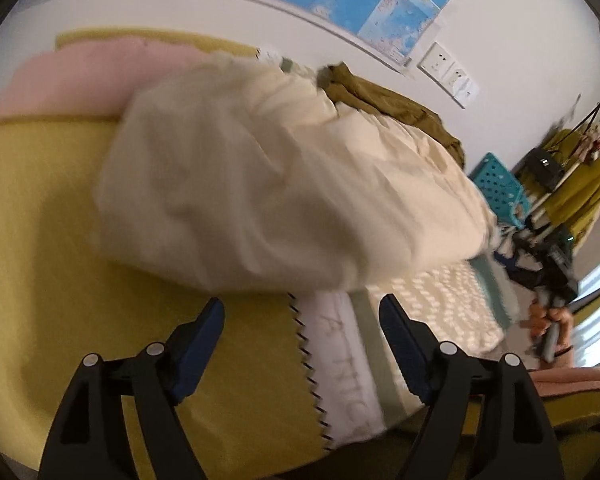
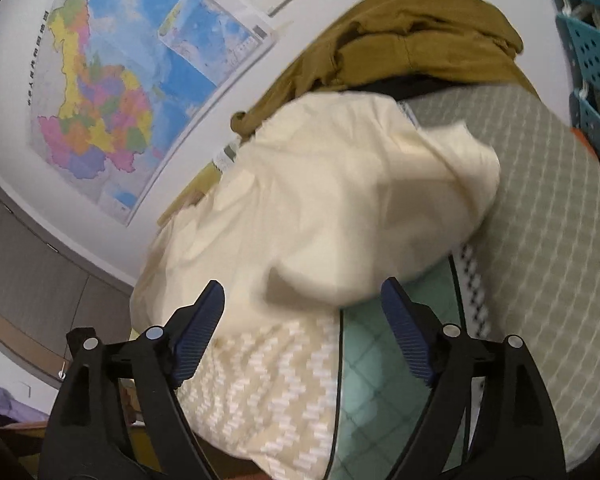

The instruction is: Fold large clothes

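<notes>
A large cream garment (image 1: 268, 184) lies in a loose heap on the bed; it also fills the middle of the right wrist view (image 2: 340, 208). An olive-brown garment (image 1: 388, 104) lies behind it by the wall, also in the right wrist view (image 2: 412, 40). My left gripper (image 1: 302, 308) is open and empty, just short of the cream garment's near edge. My right gripper (image 2: 302, 292) is open and empty, its fingertips at the garment's lower edge, apart from it. The right gripper and the hand holding it show at the far right of the left wrist view (image 1: 552, 312).
The bed has a yellow cover (image 1: 60, 260), a patterned cream blanket (image 2: 268, 392) and a grey checked blanket (image 2: 540, 220). A pink pillow (image 1: 72, 76) lies at the back left. A teal perforated basket (image 1: 496, 184) and a rack with clothes (image 1: 572, 184) stand at the right. A map (image 2: 112, 80) hangs on the wall.
</notes>
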`<action>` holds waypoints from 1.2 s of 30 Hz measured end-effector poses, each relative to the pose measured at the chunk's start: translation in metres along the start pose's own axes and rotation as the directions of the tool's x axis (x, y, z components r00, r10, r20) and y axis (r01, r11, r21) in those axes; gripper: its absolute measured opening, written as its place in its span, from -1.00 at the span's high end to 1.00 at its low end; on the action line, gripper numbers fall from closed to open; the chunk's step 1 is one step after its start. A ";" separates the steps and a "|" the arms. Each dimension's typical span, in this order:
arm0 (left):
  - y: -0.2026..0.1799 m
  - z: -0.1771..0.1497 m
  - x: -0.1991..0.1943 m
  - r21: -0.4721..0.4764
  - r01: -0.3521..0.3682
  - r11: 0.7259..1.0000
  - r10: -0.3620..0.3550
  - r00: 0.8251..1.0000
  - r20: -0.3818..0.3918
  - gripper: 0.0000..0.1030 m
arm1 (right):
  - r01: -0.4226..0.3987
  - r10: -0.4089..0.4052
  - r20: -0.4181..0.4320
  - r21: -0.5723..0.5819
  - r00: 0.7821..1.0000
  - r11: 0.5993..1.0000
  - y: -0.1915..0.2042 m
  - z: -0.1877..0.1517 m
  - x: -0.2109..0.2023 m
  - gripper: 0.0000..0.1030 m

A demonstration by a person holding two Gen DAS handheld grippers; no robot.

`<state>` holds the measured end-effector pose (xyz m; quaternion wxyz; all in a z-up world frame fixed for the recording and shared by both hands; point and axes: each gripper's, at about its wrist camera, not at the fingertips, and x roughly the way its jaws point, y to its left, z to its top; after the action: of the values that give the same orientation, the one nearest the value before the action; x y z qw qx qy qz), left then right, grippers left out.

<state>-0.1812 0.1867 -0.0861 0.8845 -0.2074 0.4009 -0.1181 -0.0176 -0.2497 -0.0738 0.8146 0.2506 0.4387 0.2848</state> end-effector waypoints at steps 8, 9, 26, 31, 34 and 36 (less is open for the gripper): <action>-0.002 0.009 0.023 -0.075 0.010 0.997 -0.012 1.000 -0.023 -0.56 | -0.020 0.023 -0.051 0.056 0.998 0.998 -0.007 -0.015 0.015 -0.65; -0.004 0.011 0.025 -0.073 -0.001 0.997 0.000 1.000 -0.024 -0.58 | -0.022 0.025 -0.054 0.054 0.998 0.998 -0.007 -0.015 0.016 -0.66; -0.030 0.033 0.057 0.005 -0.133 0.991 0.133 0.991 0.019 -0.87 | 0.026 -0.022 -0.070 0.051 0.997 0.998 -0.004 -0.014 0.026 -0.77; -0.028 0.037 0.059 -0.002 -0.126 0.992 0.126 0.992 0.022 -0.87 | 0.034 -0.029 -0.085 0.049 0.996 0.998 -0.005 -0.016 0.024 -0.78; -0.026 0.040 0.061 -0.014 -0.115 0.993 0.116 0.993 0.024 -0.87 | 0.036 -0.031 -0.086 0.056 0.996 0.998 -0.005 -0.017 0.024 -0.79; -0.026 0.041 0.061 -0.019 -0.111 0.994 0.111 0.994 0.024 -0.87 | 0.040 -0.035 -0.085 0.063 0.996 0.997 -0.006 -0.017 0.023 -0.79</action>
<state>-0.1112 0.1519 -0.0904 0.8928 -0.1941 0.4017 -0.0627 -0.0206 -0.2355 -0.0991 0.7922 0.2564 0.4860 0.2655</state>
